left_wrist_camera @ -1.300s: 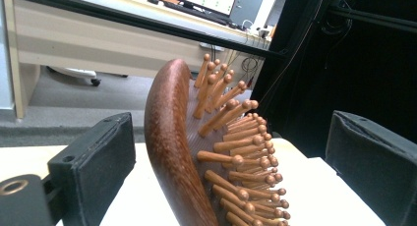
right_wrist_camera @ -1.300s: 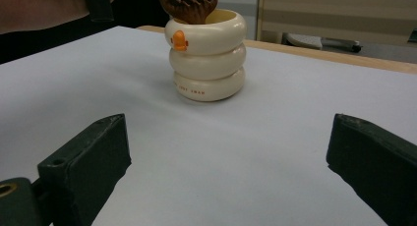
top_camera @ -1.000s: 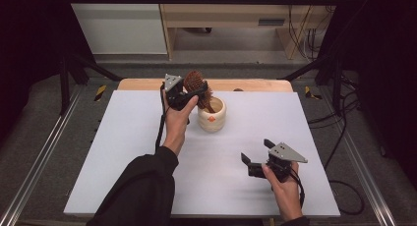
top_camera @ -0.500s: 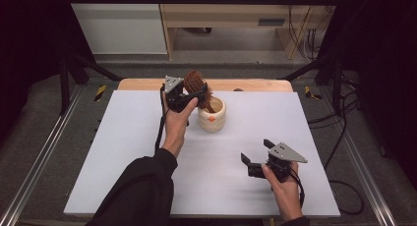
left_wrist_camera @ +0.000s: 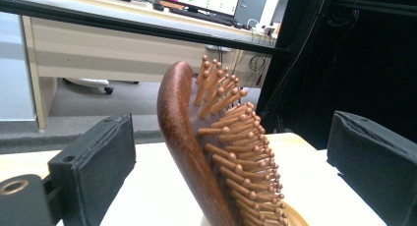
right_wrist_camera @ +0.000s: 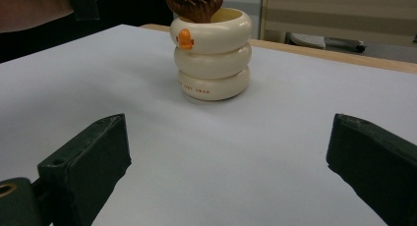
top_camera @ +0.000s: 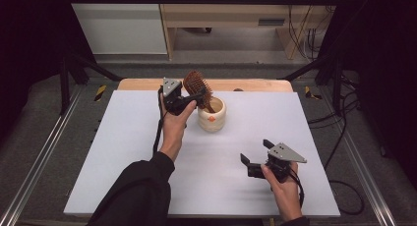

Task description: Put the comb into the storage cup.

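A white table (top_camera: 123, 152) is seen from above, with a wooden edge along its far side. Near the far middle of it a cream, ring-stacked cup (top_camera: 212, 115) is set upright, marked with a small orange duck on its side. A wooden paddle hairbrush (top_camera: 196, 90) is stood handle-down in the cup, its head tilted up and to the left, above the rim. The left gripper (top_camera: 189, 98) is held just left of the cup at the brush head. In the left gripper view its jaws are spread wide, one on each side of the hairbrush (left_wrist_camera: 211, 152), and neither pad is seen touching the wood; the bristles are turned toward the right jaw. The right gripper (top_camera: 255, 156) is held low over the near right part of the table, well apart from the cup. Its jaws are likewise parted with nothing between them, and the cup (right_wrist_camera: 211, 51) is seen farther off beyond them.
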{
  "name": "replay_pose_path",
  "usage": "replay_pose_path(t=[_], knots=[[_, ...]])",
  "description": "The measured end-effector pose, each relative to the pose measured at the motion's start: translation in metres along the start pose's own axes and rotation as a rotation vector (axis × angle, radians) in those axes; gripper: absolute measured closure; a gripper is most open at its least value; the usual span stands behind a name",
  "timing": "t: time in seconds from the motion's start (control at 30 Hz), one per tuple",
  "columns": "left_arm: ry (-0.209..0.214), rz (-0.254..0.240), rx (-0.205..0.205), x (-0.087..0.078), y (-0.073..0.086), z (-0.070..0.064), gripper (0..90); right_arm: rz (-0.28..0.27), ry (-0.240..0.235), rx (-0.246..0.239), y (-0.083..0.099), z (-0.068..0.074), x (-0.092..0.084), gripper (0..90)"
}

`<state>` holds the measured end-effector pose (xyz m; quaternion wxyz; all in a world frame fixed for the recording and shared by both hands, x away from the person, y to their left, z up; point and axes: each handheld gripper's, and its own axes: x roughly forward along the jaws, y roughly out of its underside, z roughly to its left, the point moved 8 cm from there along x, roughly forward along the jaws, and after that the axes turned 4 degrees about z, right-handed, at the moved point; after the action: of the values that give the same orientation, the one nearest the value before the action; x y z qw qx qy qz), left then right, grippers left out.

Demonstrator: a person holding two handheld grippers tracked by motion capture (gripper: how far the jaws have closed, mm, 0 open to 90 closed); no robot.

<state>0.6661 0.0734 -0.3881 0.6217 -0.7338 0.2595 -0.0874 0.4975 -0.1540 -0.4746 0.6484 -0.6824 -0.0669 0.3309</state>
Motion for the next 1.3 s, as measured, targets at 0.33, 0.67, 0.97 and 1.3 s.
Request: replay_pose_path(t=[0.33,0.67,0.97,1.3], knots=[[0.002,0.001,-0.009,-0.011,0.001,-0.002,4.3,-0.006,-0.001,0.0,-0.001,0.0,-0.001,3.1],[0.005,-0.002,0.018,-0.016,-0.002,-0.007,4.2,-0.006,-0.003,0.0,-0.002,0.001,-0.002,3.1],[0.011,-0.001,0.02,-0.015,0.0,-0.008,3.9,-0.006,-0.002,-0.001,-0.002,0.0,-0.002,3.1],[0.012,0.002,0.035,-0.017,0.003,-0.008,3.6,-0.005,-0.004,-0.006,-0.001,0.001,-0.001,3.1]])
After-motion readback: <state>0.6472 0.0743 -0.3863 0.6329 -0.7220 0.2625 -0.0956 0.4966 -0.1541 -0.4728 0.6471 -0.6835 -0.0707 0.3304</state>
